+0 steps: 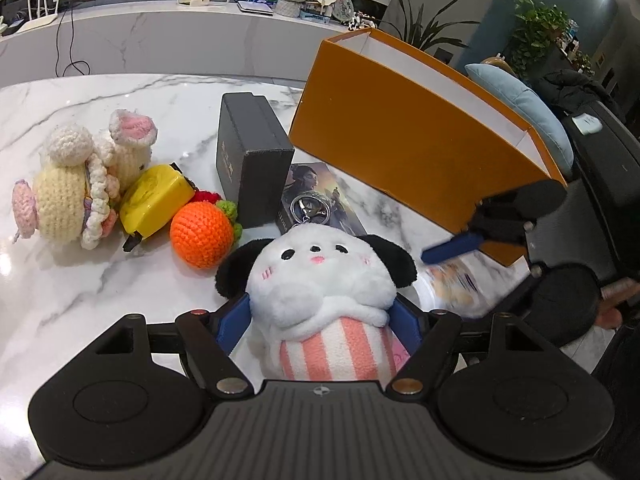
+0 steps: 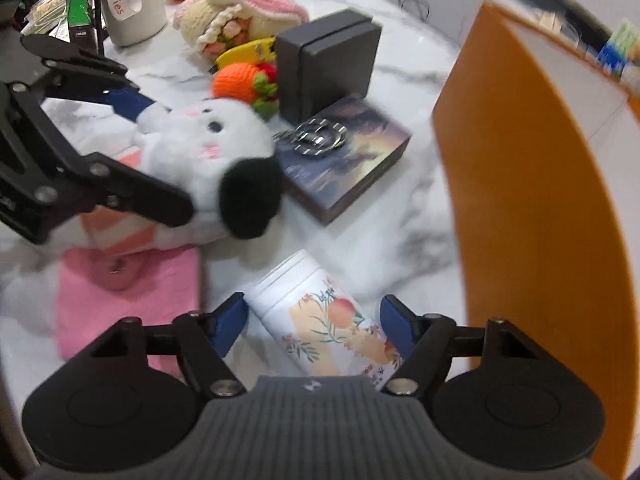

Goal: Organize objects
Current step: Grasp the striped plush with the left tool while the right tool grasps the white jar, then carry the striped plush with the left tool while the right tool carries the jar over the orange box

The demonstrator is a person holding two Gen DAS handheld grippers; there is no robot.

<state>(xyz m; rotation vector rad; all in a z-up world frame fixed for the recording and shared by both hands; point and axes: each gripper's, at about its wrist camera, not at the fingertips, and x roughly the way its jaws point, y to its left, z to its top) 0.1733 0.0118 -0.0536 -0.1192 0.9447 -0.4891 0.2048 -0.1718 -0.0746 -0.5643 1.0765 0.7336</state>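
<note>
1. At the bottom centre of the left wrist view, our left gripper [image 1: 320,320] has its two blue pads pressed into one white plush dog [image 1: 320,284] with black ears and a pink-striped body, gripping it.
2. At the bottom centre of the right wrist view, our right gripper [image 2: 316,328] brackets one white floral canister [image 2: 324,320] lying on its side on the marble table [image 2: 400,216]; the left pad touches it, but we cannot tell whether the right pad does, so the grip is uncertain.
3. One pink pouch [image 2: 132,300] lies at lower left of that view, under the plush dog.
4. Just past the dog we count one illustrated flat box [image 2: 348,164] with one metal keyring [image 2: 316,136] resting on it.
5. Left of centre in the left wrist view sit one crocheted orange [image 1: 202,236], one yellow tape measure [image 1: 156,200] and two crocheted dolls [image 1: 80,184], close together.
6. One dark grey box [image 1: 250,156] stands upright behind the flat box.
7. One orange cardboard box [image 1: 404,140], open at the top, fills the upper right.
</note>
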